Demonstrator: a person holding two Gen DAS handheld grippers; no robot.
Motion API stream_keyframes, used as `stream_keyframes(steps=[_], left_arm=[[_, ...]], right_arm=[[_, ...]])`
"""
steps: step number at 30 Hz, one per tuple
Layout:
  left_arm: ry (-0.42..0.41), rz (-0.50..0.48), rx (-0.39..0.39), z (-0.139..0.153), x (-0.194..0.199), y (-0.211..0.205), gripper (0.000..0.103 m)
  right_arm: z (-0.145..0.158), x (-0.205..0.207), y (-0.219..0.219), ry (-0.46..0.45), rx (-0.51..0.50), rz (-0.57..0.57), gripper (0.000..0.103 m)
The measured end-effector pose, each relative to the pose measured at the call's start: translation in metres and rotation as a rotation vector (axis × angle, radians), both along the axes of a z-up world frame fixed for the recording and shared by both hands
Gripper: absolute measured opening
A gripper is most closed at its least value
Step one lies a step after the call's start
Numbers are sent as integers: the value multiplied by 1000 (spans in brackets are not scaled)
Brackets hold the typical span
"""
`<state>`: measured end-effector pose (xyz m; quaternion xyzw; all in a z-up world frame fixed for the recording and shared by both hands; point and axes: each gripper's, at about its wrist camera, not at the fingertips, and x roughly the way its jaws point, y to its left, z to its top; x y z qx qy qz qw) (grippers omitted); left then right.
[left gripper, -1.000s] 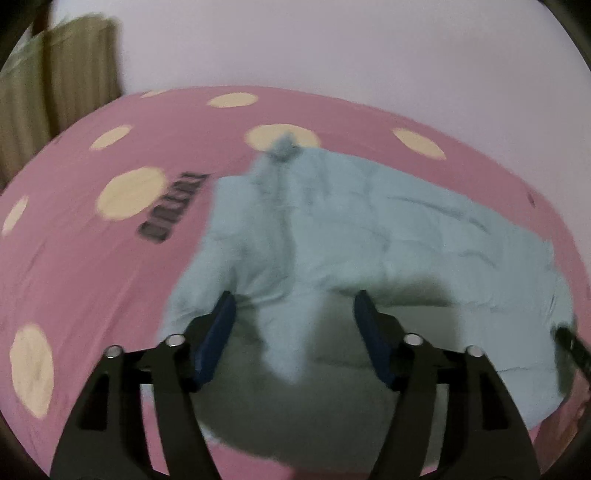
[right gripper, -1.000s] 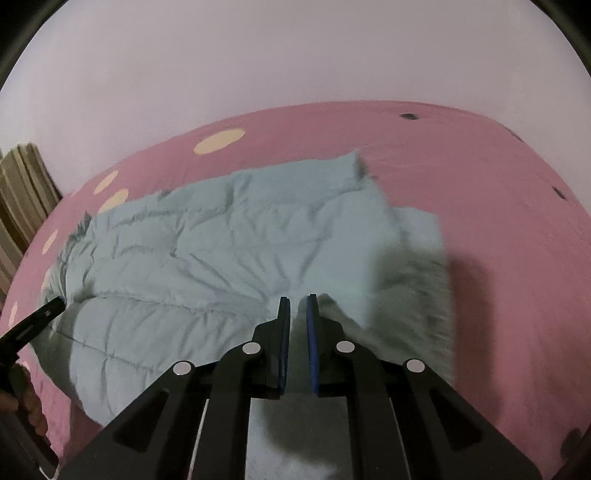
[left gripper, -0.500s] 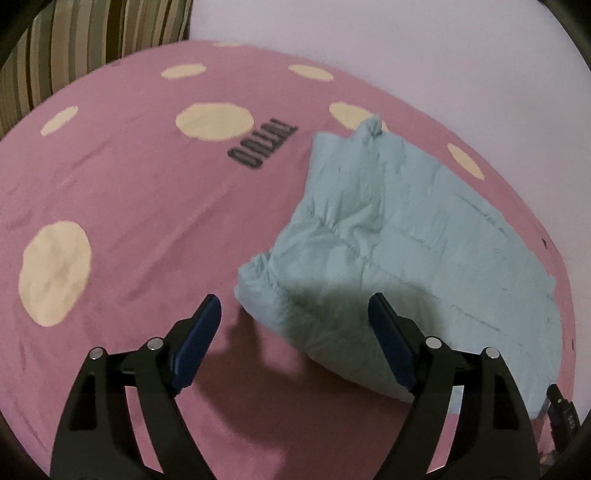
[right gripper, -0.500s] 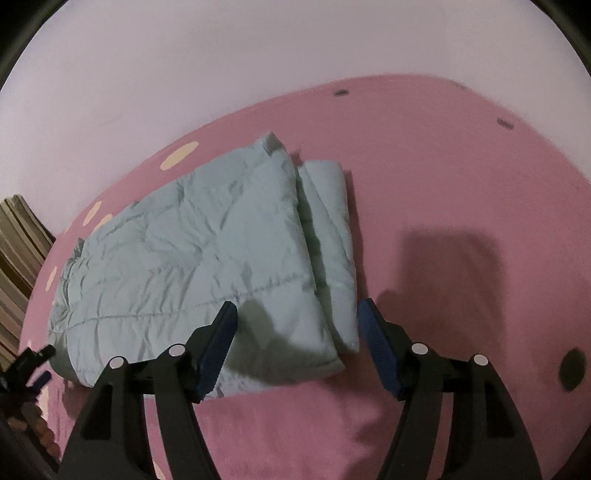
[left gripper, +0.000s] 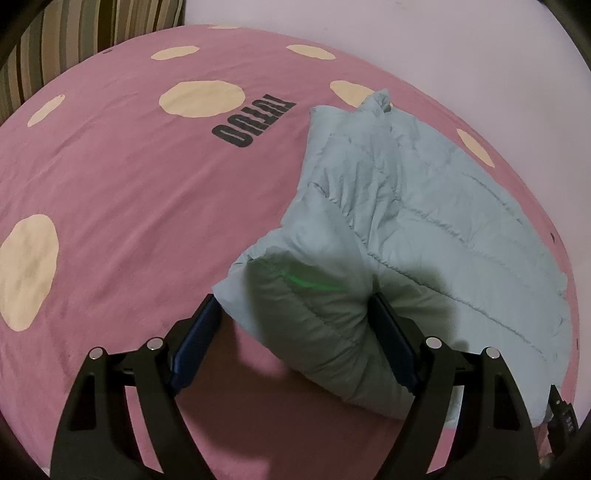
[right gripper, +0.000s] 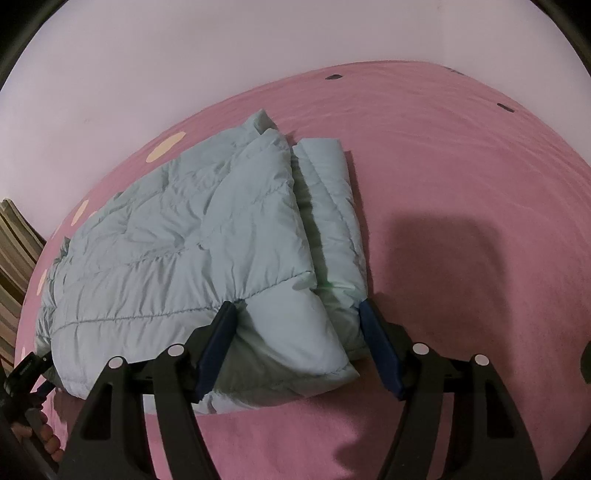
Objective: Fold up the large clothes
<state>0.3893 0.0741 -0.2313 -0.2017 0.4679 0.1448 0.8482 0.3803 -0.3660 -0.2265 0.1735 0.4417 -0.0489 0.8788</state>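
Note:
A pale blue quilted puffer garment (left gripper: 424,229) lies folded into a long bundle on a pink bed cover (left gripper: 129,206). My left gripper (left gripper: 295,314) is open, its jaws either side of the bundle's near left corner. In the right wrist view the same garment (right gripper: 177,236) shows with a folded strip along its right side. My right gripper (right gripper: 295,321) is open, its jaws straddling the bundle's near right corner. Neither gripper has closed on the cloth.
The pink cover has cream dots (left gripper: 201,98) and black lettering (left gripper: 255,123). A striped curtain (left gripper: 74,26) hangs at far left and a pale wall (right gripper: 258,48) runs behind the bed. The person's fingers (right gripper: 44,435) show at the lower left.
The right gripper opened and let go of the garment, which dropped onto the bed folded. Both grippers then moved closer, and each open pair of jaws now straddles a near corner.

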Motion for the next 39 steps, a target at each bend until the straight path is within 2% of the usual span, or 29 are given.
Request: stream_keyframes(steps=[12,14,16,17,22,25,31,39], left_arm=[[5,4,16,0,2,-3,81],[1,-9,17,0,3,-5,74],[-7,-40,27,2,5,-12,56],[-11,-51,27,2,6,-15,49],[-28,-47,13,1,5,-21,30],[-41,-58,35,3,5,-27,18],[-68,-47,34,9,-2,-26,12],[-96,-27,-11,27,-33,-8,10]], right_arm=[[1,-6,13,-7,-72,9,68],[-1,-6,11,1,-53,3,67],[-3,-5,11,7,-39,4,56],[-4,-4,11,9,-40,3,54],[-4,-3,17,1,-32,12,28],[-2,-4,21,-7,-33,14,21],[4,-11,20,-32,6,-1,14],[18,-35,23,-51,44,12,12]])
